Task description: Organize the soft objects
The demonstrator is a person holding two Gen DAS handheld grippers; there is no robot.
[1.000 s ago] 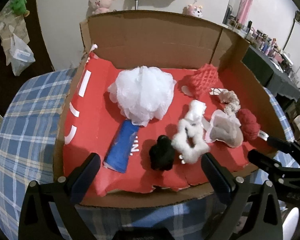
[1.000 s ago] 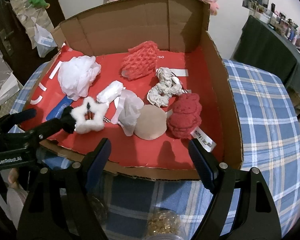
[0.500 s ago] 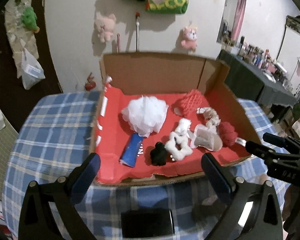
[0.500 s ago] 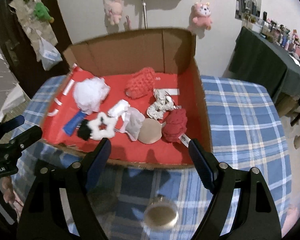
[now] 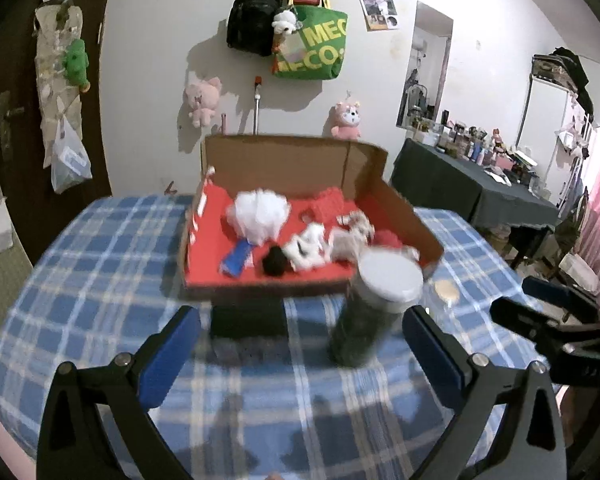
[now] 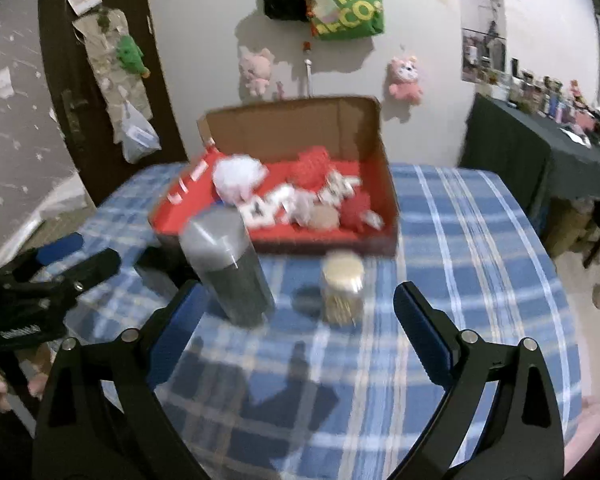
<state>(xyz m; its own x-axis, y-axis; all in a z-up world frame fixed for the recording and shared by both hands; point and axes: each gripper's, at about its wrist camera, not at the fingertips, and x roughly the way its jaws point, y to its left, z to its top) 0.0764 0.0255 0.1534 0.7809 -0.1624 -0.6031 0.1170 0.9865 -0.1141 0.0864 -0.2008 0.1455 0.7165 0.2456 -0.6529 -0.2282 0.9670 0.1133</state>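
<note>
A cardboard box [image 5: 400,216] with a red lining holds the soft items: a white mesh pouf [image 5: 260,212], a red knit piece [image 5: 328,204], a white star-shaped scrunchie [image 5: 304,248], a black pom [image 5: 276,260] and a blue roll [image 5: 236,258]. From the right wrist view the same box [image 6: 384,184] and pouf [image 6: 236,176] show, blurred. My left gripper [image 5: 300,320] hangs open and empty over the checked cloth, well short of the box. My right gripper [image 6: 298,292] is also back from the box, its jaws opening with nothing pressed between the pads.
A tall dark canister [image 6: 228,268] with a pale lid and a small jar [image 6: 342,288] stand on the blue checked tablecloth [image 6: 460,240] before the box. A black block [image 5: 248,320] sits at the box's front edge. A dark side table [image 5: 472,188] is at the right.
Both grippers have pulled back and up from the box, which now looks small and far. The canister, jar and black block came into view. The right jaws stand wider.
</note>
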